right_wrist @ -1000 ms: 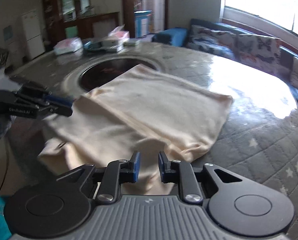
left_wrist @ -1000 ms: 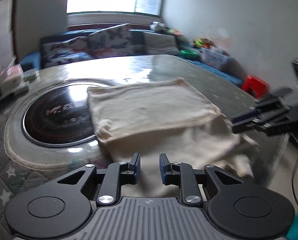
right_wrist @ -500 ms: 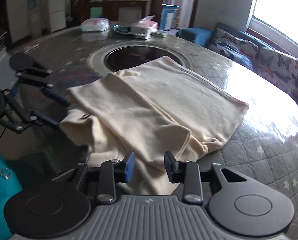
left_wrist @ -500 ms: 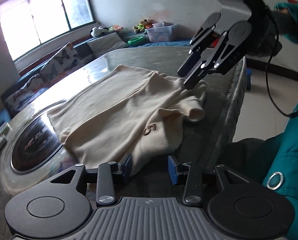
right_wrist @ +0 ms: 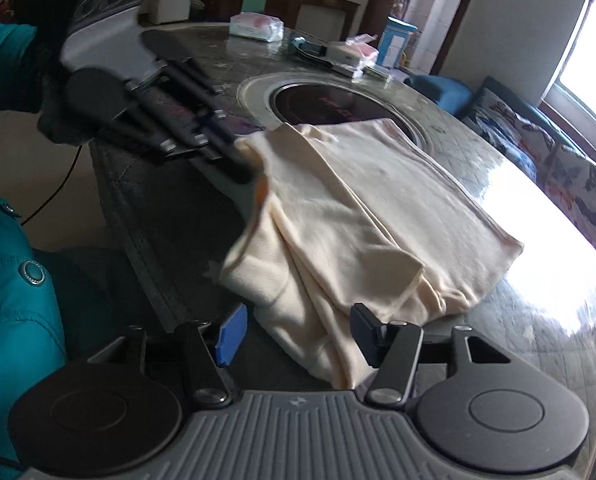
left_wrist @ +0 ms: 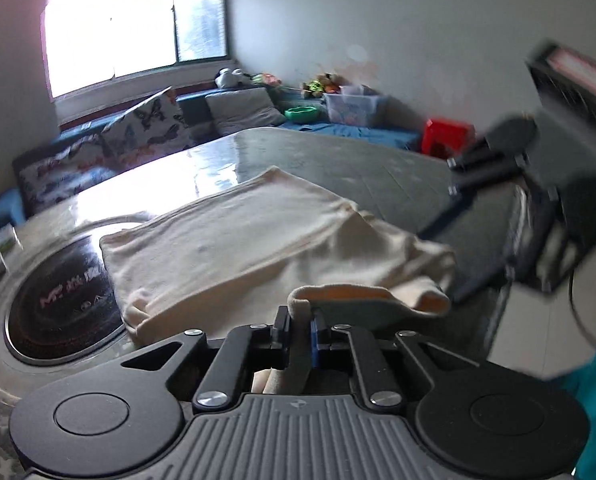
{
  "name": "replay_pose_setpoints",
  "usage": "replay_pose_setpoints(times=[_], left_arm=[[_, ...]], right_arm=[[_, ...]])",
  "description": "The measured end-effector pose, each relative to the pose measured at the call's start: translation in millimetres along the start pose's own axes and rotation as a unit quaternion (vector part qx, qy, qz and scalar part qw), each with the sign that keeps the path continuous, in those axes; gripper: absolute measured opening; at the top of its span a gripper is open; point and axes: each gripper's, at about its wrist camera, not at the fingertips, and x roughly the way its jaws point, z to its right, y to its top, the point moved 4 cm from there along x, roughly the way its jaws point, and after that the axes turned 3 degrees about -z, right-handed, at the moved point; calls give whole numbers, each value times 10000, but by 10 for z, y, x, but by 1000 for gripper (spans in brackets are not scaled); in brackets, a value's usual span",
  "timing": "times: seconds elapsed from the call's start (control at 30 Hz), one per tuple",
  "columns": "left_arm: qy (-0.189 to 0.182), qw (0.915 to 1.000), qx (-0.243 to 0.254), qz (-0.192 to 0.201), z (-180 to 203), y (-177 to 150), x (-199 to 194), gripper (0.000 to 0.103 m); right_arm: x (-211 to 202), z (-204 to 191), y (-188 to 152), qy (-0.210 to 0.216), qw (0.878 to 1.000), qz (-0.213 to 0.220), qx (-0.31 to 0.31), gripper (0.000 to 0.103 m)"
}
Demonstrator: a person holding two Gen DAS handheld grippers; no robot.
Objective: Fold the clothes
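Cloth (left_wrist: 233, 240) is lying partly folded on the bench (left_wrist: 378, 168), its near end bunched. Left gripper (left_wrist: 298, 324) is pinching an edge; right gripper (right_wrist: 298, 336) is hovering, fingers spread.

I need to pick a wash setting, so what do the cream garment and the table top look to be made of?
Cream garment: soft matte knit, probably cotton, draping in limp folds with ribbed hems. Table top: glossy, likely clear vinyl or glass over quilted fabric, given the window glare.
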Motion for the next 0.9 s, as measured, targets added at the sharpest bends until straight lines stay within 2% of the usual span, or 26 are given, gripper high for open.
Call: replay_pose_setpoints(times=[0.17, 0.23, 0.3, 0.4, 0.43, 0.53, 0.67, 0.83, 0.9], left_arm=[[-6, 9995, -301, -105, -175, 79, 167, 10], [-31, 9992, -368, -128, -212, 93, 205, 10], [-84, 9991, -381, -140, -235, 71, 189, 10], [-116, 9993, -336, -145, -229, 24, 101, 15], [-126, 9994, -307, -139, -216, 4, 59, 19], [73, 9999, 83, -90, -124, -101, -108, 33], [181, 9980, 561, -240, 18, -276, -227, 33], [584, 9916, 1087, -395, 79, -435, -185, 33], [712, 9893, 1219, -377, 66, -462, -165, 30]], right_arm=[[171, 66, 64, -15, 9999, 84, 54, 60], [225, 110, 88, -30, 9999, 96, 138, 53], [293, 199, 117, 38, 9992, 56, 403, 33], [331, 330, 126, 262, 9961, 26, 845, 18], [338, 376, 128, 339, 9944, 27, 1000, 16], [325, 419, 138, 378, 9928, 64, 1136, 15], [304, 468, 152, 413, 9907, 116, 1290, 14], [263, 462, 174, 296, 9906, 194, 1320, 12], [233, 437, 184, 224, 9913, 245, 1270, 11]])
